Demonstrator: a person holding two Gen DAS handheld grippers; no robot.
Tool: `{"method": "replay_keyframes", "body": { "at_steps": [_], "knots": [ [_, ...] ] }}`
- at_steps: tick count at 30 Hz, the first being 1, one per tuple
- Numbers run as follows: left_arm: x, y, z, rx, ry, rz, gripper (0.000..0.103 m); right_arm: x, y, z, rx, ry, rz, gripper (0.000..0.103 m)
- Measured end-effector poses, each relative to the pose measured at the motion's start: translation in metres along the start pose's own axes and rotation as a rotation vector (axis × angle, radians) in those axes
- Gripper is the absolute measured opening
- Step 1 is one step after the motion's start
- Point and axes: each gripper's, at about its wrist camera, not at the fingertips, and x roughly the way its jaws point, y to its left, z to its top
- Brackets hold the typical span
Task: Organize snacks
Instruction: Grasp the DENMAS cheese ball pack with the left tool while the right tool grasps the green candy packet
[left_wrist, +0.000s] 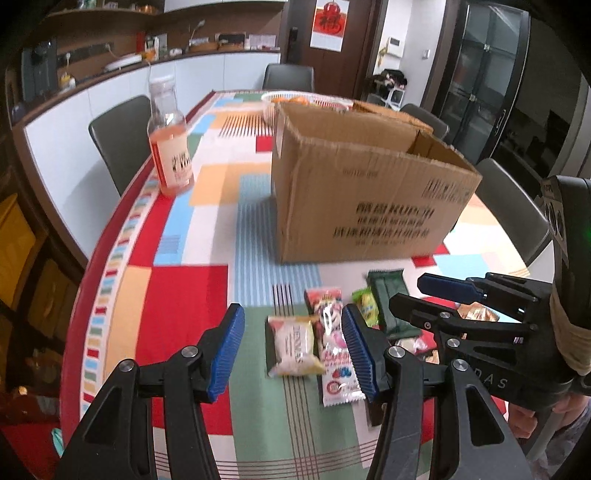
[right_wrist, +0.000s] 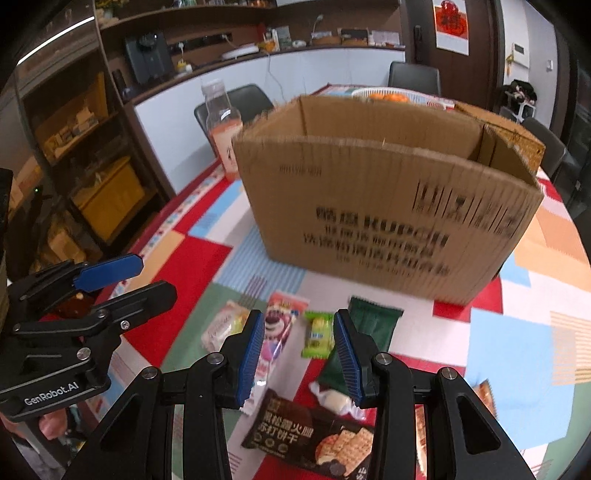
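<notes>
I am holding both tongs open and empty over the snacks in front of the box (right_wrist: 388, 206). My left tongs (left_wrist: 293, 350) are framing the white packet (left_wrist: 293, 345); my right tongs (right_wrist: 299, 354) are framing the small green packet (right_wrist: 317, 334). I am aiming to lower squarely, one packet each, though blur is probably hiding overlaps.

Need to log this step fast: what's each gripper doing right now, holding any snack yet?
Left gripper: open, holding nothing, above the white snack packet.
Right gripper: open, holding nothing, above the small green candy packet.
</notes>
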Motion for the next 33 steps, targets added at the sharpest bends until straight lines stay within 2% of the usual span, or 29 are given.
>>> {"method": "replay_keyframes", "body": {
  "at_steps": [14, 24, 33],
  "knots": [
    [0.046, 0.013, -0.022, -0.034, 0.125, -0.017, 0.053, 0.043, -0.007, -0.011, 0.007, 0.110, -0.015, 0.040],
    [0.068, 0.016, -0.023, -0.046, 0.166, -0.037, 0.053, 0.065, -0.013, -0.007, 0.019, 0.138, -0.023, 0.040],
    [0.086, 0.018, -0.021, -0.070, 0.184, -0.050, 0.046, 0.080, -0.011, -0.002, 0.014, 0.149, -0.025, 0.040]
  ]
}}
